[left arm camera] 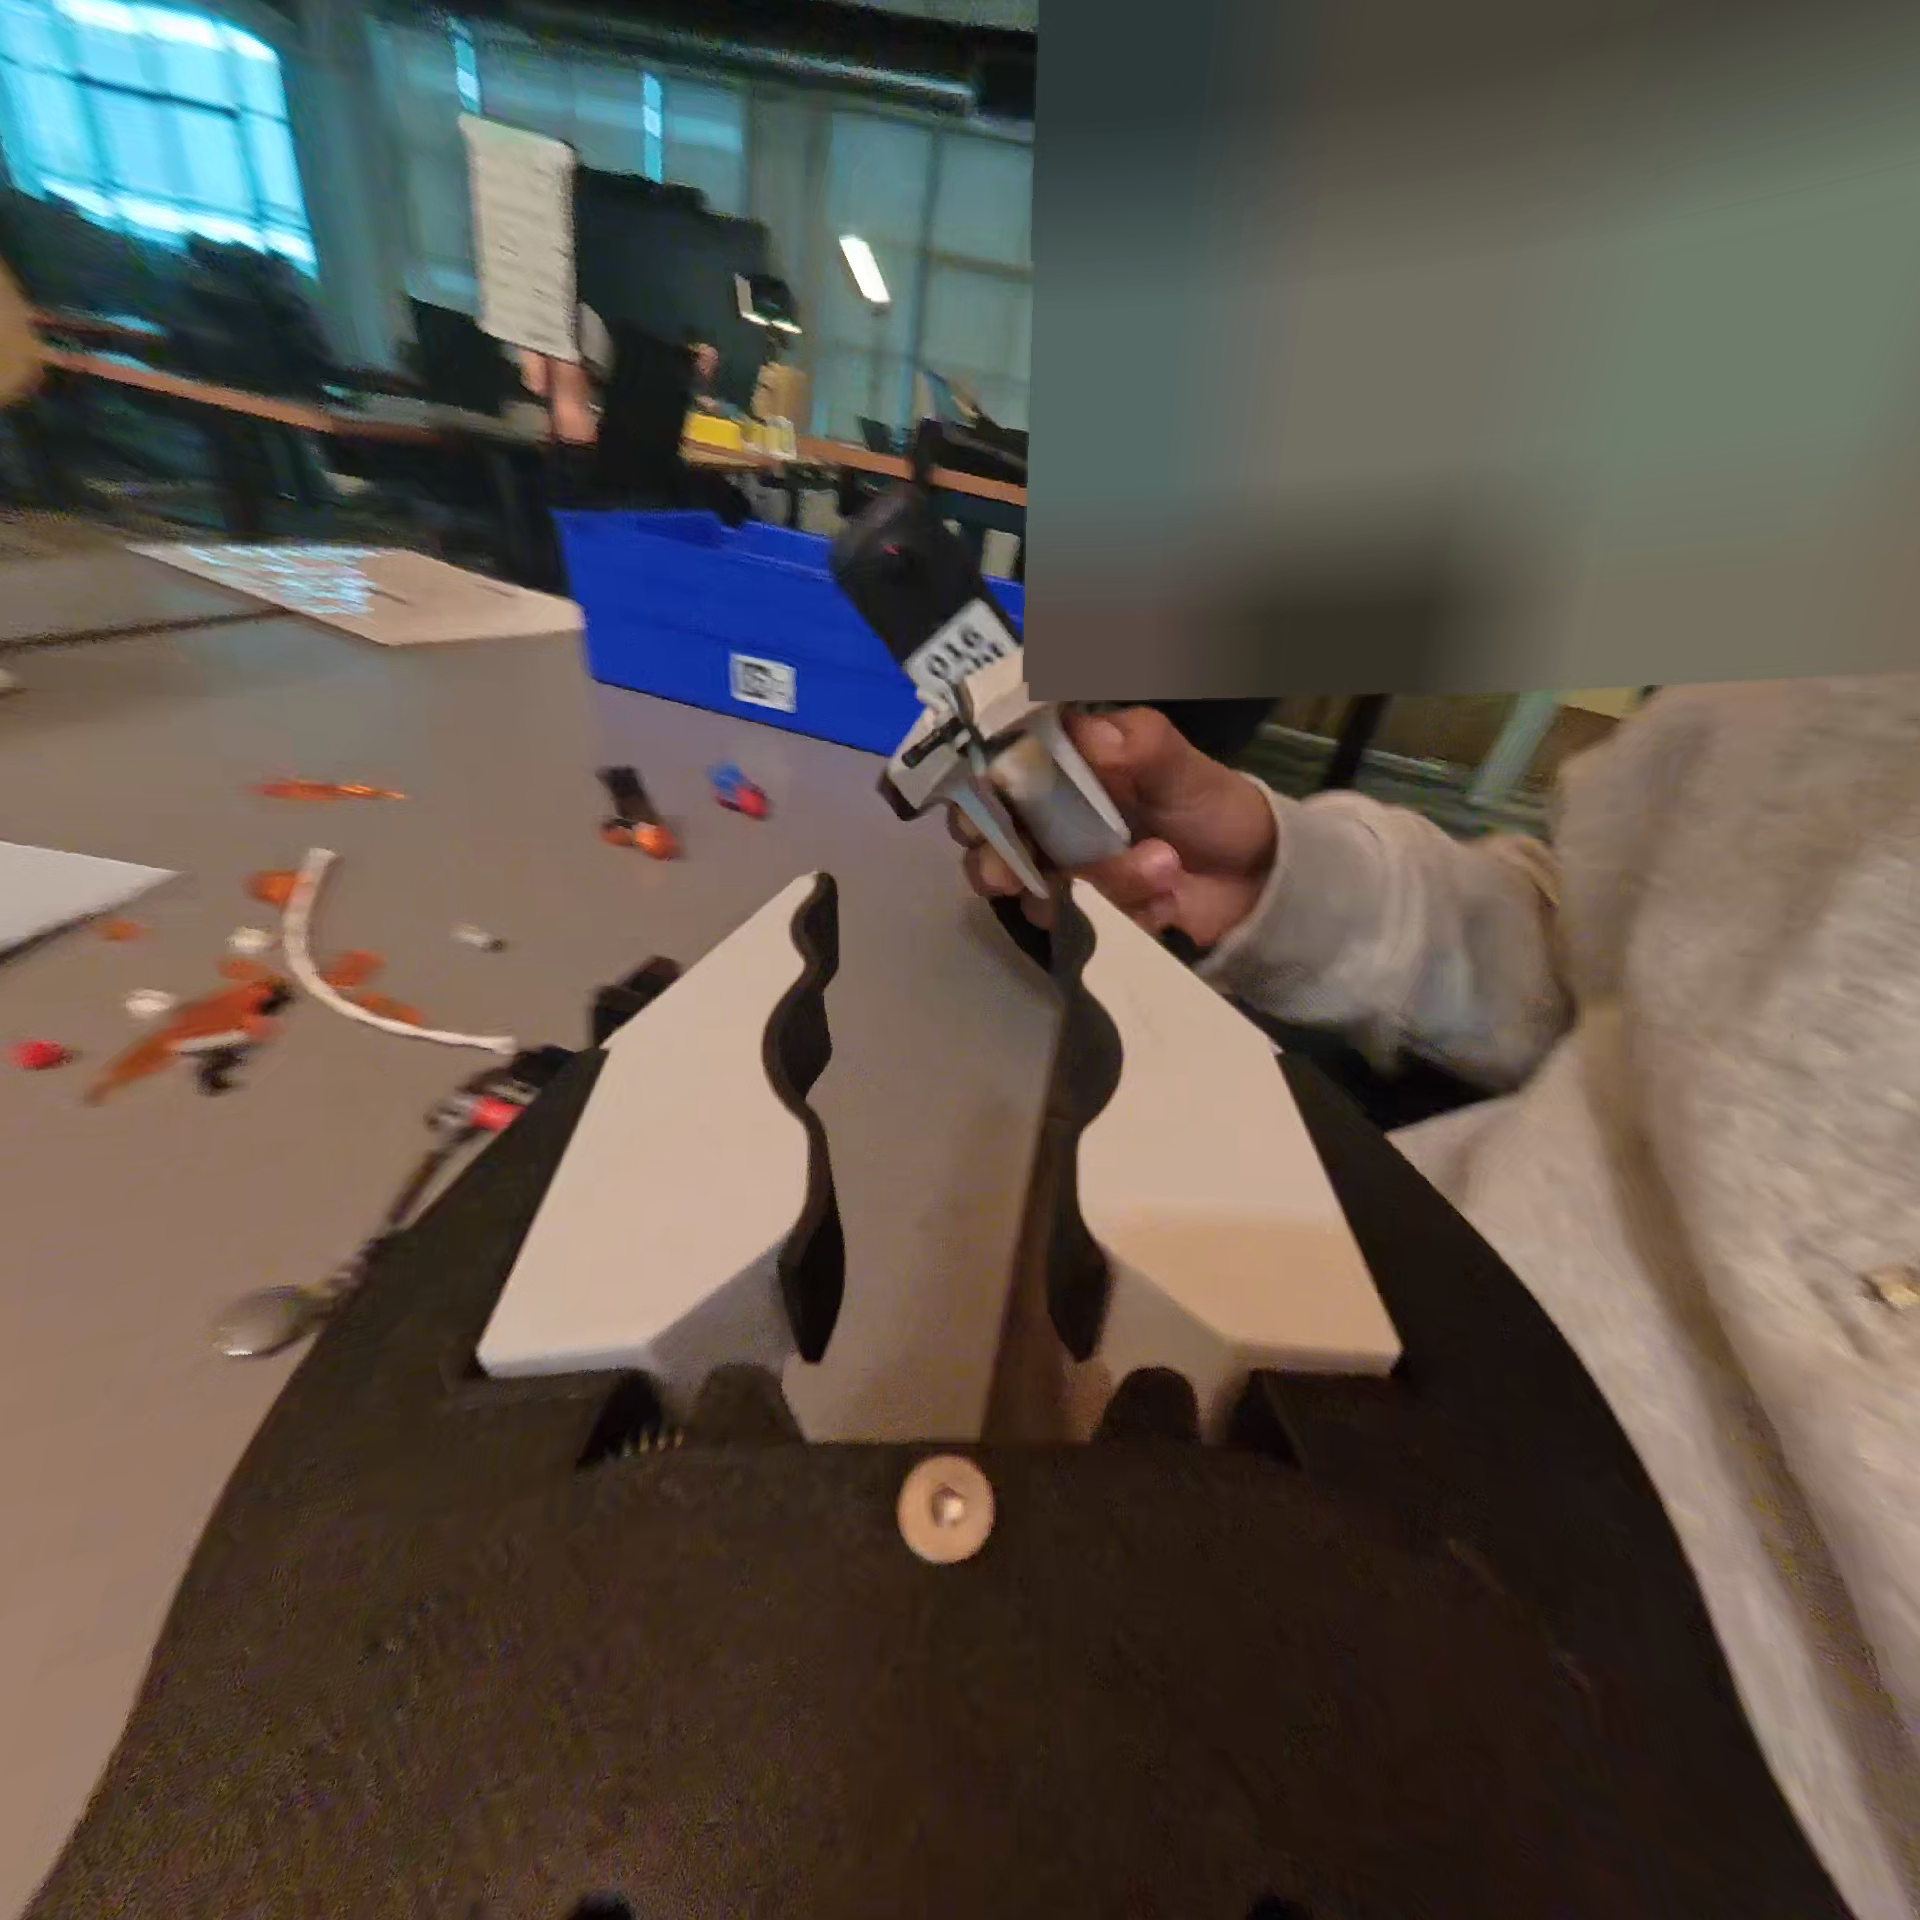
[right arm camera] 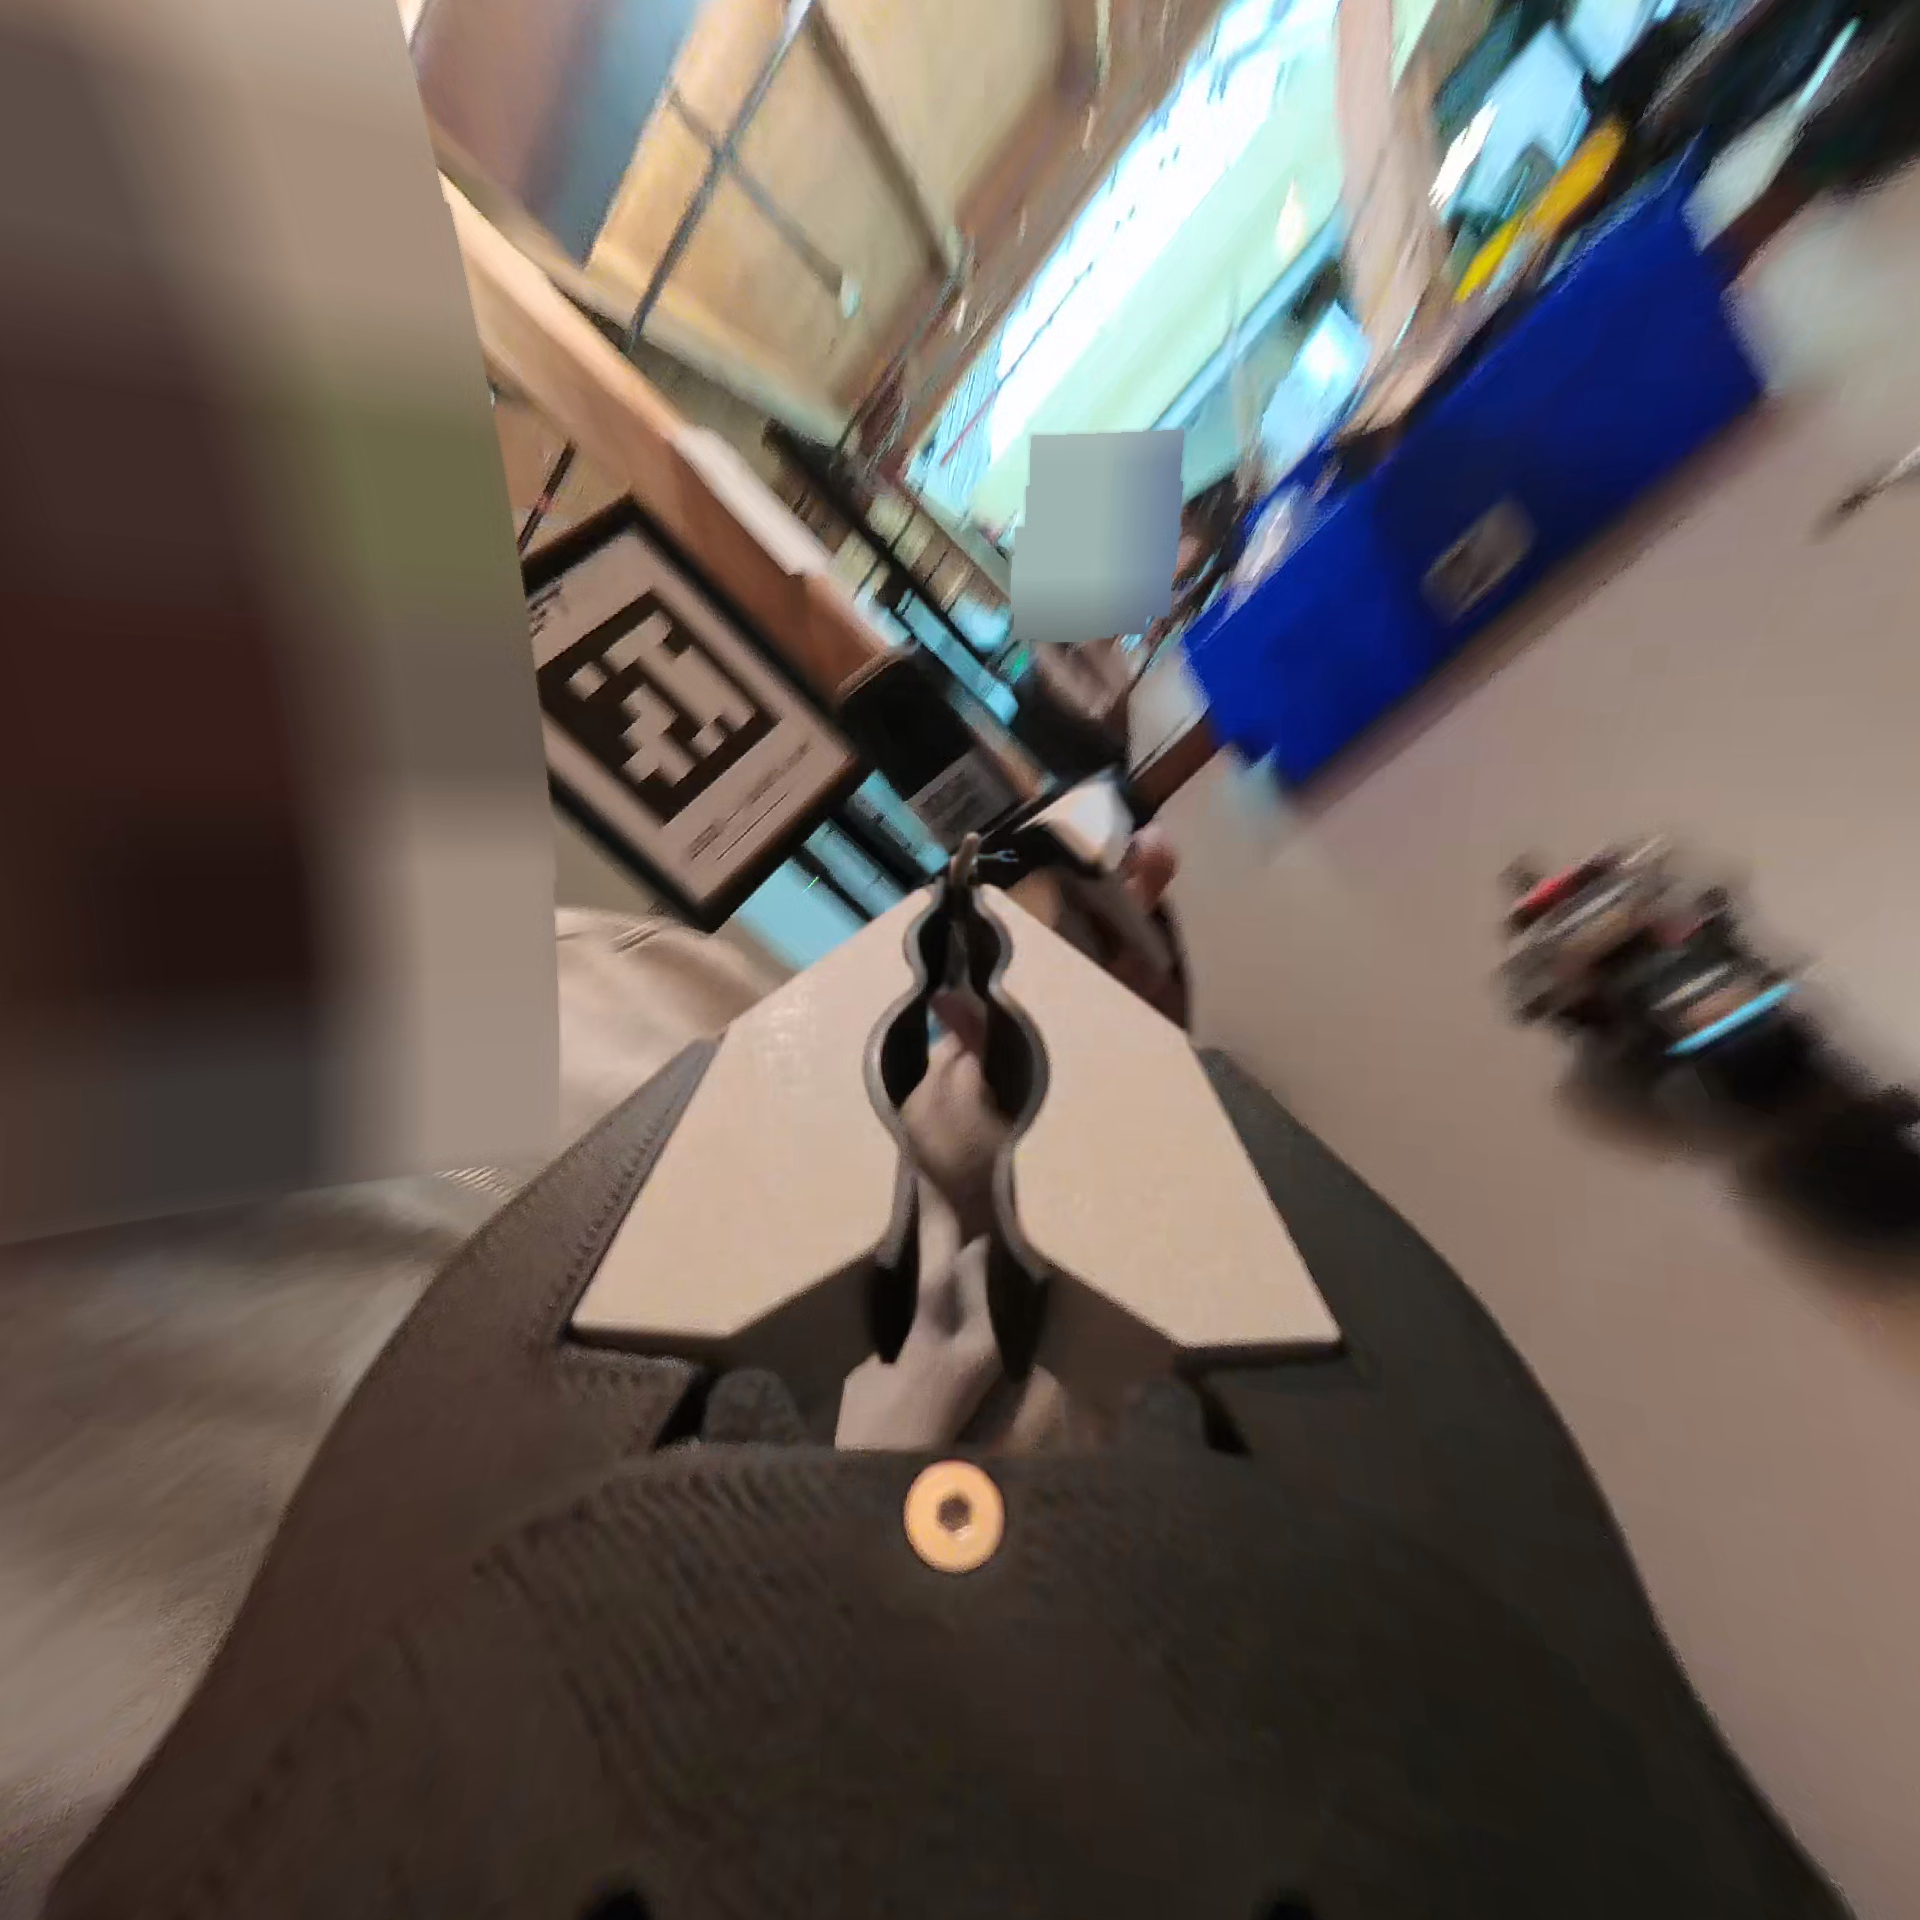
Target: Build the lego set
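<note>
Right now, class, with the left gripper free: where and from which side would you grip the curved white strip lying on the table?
Probably the white strip at its straighter upper end, coming from above with fingers across its width. It lies flat, thin and curved, and orange pieces crowd its lower bend. The left gripper is open.

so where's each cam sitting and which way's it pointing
Left wrist view: on the left tongs, level, facing across the table of lego pieces; shows its open fingers, a hand gripping the other tool.
Right wrist view: on the right tongs, rolled sideways, blurred; fingers nearly shut.
Shared: blue bin, table.
</note>
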Action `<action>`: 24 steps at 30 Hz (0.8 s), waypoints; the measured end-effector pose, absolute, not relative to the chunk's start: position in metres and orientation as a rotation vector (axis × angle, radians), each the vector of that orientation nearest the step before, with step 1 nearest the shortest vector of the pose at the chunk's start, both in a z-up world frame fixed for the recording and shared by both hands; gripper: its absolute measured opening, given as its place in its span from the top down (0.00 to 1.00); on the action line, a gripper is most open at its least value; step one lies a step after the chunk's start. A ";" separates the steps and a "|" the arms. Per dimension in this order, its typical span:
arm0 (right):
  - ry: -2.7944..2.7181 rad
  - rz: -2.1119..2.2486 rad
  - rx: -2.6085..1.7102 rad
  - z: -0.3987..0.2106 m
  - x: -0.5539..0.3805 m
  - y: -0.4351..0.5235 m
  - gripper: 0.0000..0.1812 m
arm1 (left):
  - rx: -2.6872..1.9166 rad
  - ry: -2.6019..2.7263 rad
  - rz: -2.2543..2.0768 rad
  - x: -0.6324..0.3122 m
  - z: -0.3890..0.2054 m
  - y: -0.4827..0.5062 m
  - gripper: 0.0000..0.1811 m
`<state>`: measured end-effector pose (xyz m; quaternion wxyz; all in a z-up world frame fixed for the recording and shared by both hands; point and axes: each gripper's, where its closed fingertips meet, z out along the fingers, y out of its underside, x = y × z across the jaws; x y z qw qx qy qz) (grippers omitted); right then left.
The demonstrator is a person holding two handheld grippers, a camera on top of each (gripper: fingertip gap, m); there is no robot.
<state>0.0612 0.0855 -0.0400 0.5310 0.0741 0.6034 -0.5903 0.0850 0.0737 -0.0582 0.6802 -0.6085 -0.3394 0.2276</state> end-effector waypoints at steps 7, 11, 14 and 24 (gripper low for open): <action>1.352 -1.456 0.233 -0.051 0.033 0.078 1.00 | -1.578 -0.855 0.659 0.058 -0.084 0.054 0.80; 1.449 -1.555 0.149 -0.045 0.019 0.072 1.00 | -1.609 -0.823 0.741 0.034 -0.076 0.044 0.80; 1.488 -1.608 0.070 -0.037 0.018 0.060 1.00 | -1.589 -0.796 0.708 0.014 -0.059 0.032 0.84; 1.284 -1.793 -0.051 0.000 -0.004 0.063 1.00 | -1.460 -0.731 0.799 -0.009 -0.043 -0.003 0.88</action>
